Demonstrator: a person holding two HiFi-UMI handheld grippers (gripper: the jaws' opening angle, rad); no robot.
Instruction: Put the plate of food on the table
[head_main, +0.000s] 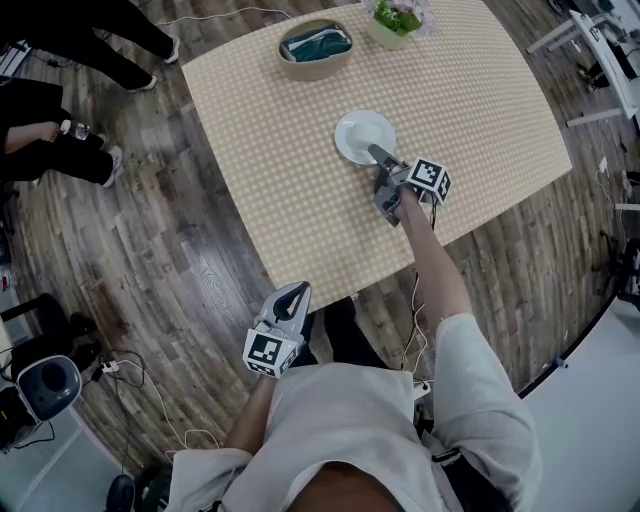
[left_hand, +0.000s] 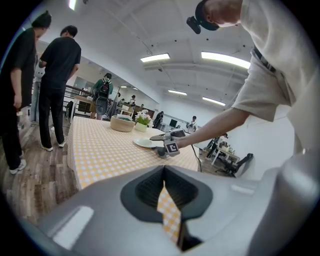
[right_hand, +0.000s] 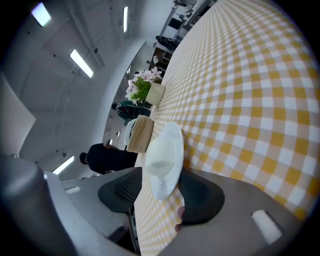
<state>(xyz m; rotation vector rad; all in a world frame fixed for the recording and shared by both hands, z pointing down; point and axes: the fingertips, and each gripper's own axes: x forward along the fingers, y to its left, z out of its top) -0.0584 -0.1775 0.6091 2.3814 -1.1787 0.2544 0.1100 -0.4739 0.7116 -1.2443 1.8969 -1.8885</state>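
Left gripper (head_main: 290, 305), jaws all but together and empty, hangs off the checked bench (head_main: 300, 200). Right gripper (head_main: 381, 158) stands wide open around the rim of the plate of food (head_main: 360, 133), which rests mid-bench; backing out level should spare the rim.

Pale shirt (head_main: 345, 420), short sleeve (head_main: 482, 385) — grey hand-held gripper (head_main: 293, 298)

plate (head_main: 364, 136): white, round, pale food (right_hand: 162, 155) on it | pose: flat | place: on checked table (head_main: 270, 180), near centre
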